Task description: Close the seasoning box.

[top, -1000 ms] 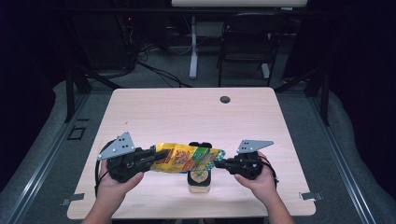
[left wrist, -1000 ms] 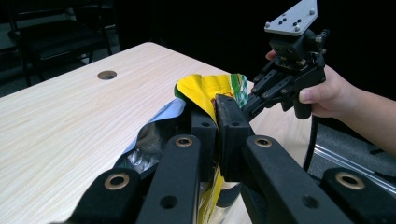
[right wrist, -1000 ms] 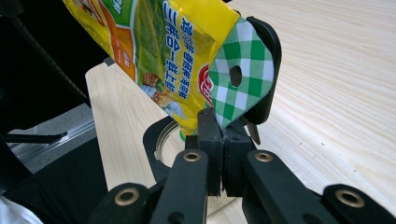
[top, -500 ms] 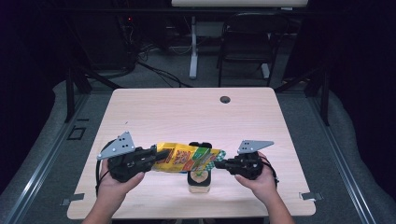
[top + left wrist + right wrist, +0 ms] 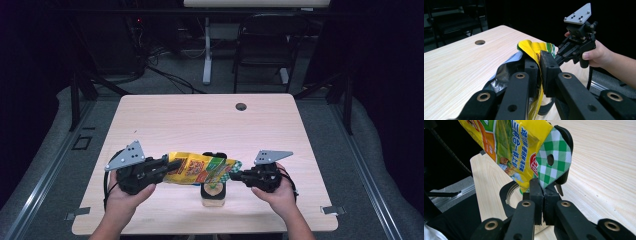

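Snack bag: yellow and green packet, held off the surface in the lower middle of the high view, stretched level between the two grippers.
Left gripper: lower left of the high view; its jaws have just eased open a little, yet in the left gripper view the pads still pinch the bag's yellow edge.
Right gripper: lower right of the high view; jaws narrow, clamped on the green-checked end of the bag.
Jar: small, with a black lid frame, standing on the surface just under the bag's middle.
Surface: pale wood, with a round hole in its upper right part.
Chair: dark, beyond the surface at the top of the high view.
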{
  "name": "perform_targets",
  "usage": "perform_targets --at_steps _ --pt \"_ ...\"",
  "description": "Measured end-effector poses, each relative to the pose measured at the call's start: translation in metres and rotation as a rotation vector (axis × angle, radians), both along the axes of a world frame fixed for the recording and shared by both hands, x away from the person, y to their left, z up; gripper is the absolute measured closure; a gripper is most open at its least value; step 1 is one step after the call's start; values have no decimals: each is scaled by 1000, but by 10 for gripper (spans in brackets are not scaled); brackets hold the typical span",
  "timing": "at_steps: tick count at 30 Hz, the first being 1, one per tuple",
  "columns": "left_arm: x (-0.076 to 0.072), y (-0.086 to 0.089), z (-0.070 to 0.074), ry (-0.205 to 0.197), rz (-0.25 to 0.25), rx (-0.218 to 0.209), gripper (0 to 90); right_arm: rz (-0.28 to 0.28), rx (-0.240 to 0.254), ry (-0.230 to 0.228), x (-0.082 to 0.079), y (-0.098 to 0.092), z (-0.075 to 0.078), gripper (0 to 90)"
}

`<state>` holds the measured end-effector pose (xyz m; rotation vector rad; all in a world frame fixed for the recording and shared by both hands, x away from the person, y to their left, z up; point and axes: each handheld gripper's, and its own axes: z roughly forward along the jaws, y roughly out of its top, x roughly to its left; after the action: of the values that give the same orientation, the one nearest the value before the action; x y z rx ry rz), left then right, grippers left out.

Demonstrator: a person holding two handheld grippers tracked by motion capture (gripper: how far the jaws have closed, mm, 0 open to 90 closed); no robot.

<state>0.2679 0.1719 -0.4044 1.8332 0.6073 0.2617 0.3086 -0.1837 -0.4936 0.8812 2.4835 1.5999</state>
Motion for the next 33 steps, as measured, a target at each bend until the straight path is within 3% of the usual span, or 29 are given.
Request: perform_targets --at_steps 33 --pt "0 -1 -3 -12 9 -33 838 -7 4 4 0 0 -2 880"
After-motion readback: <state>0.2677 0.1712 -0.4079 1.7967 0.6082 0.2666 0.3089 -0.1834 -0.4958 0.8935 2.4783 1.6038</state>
